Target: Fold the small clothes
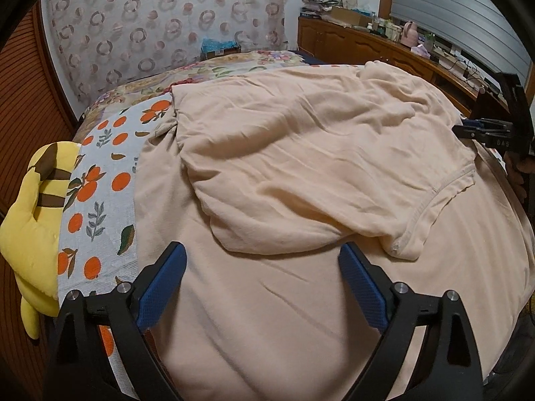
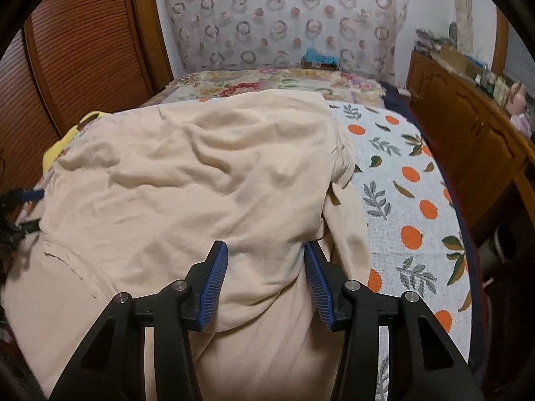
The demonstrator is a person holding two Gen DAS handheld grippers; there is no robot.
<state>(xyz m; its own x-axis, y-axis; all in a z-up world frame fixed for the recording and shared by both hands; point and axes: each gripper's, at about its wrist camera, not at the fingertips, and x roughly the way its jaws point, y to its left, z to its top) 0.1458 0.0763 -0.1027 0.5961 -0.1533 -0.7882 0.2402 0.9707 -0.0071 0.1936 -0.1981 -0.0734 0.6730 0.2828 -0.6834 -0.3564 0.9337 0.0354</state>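
Observation:
A beige garment [image 1: 301, 153] lies spread on the bed, partly folded over itself, with a hemmed edge [image 1: 431, 200] toward the right. My left gripper [image 1: 262, 259] is open and empty, just above the garment's near part. My right gripper [image 2: 266, 254] is open, its blue pads either side of a bulge of the same garment [image 2: 200, 173], which it does not clamp. In the left wrist view the right gripper [image 1: 468, 129] shows at the garment's right edge.
The bed has an orange-and-leaf print cover [image 1: 100, 200] [image 2: 408, 180]. A yellow plush toy [image 1: 33, 227] lies at the bed's left edge. A wooden cabinet with clutter [image 1: 384, 43] stands to the right. A wooden slatted door [image 2: 83, 50] is on the left.

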